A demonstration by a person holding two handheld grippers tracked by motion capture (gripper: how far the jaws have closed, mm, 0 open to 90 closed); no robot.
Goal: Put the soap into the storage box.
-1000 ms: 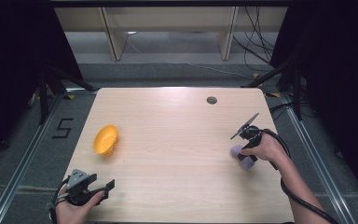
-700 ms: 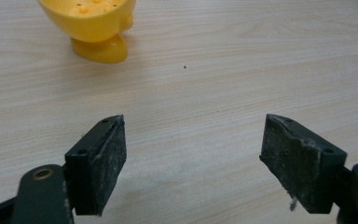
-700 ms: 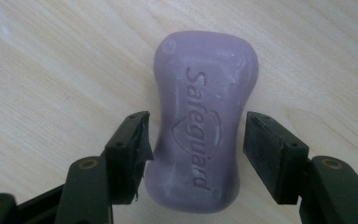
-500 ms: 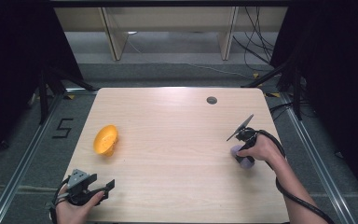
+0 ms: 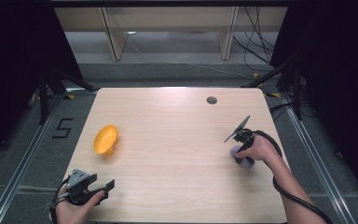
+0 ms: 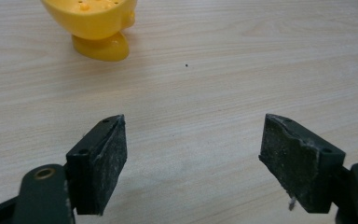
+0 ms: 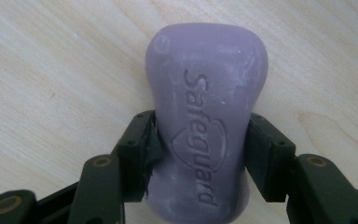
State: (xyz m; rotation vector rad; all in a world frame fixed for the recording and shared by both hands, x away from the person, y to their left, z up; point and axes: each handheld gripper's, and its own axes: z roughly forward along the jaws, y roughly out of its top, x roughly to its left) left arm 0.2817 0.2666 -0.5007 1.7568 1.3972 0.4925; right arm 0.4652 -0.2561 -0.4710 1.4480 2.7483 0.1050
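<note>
A purple bar of soap [image 7: 205,126] with "Safeguard" pressed into it lies on the wooden table, and my right gripper [image 7: 200,154] is shut on its narrow waist. In the high view the soap [image 5: 242,157] peeks out under the right hand at the table's right side, where the right gripper [image 5: 240,150] points down. A yellow soap dish [image 5: 106,139] stands tipped on the left half of the table; its foot and bowl [image 6: 98,25] show ahead of my left gripper [image 6: 193,163]. The left gripper [image 5: 103,189] rests open near the front left corner, nothing between its pads.
The table [image 5: 177,182] has a small dark grommet hole [image 5: 211,100] near its far right edge. Cables [image 5: 303,200] trail from the right gripper off the table's right side. Dark stands and shelf legs surround the table on the floor.
The right hand with its gripper has shifted slightly left and down over the soap. The left gripper and the yellow dish have stayed put.
</note>
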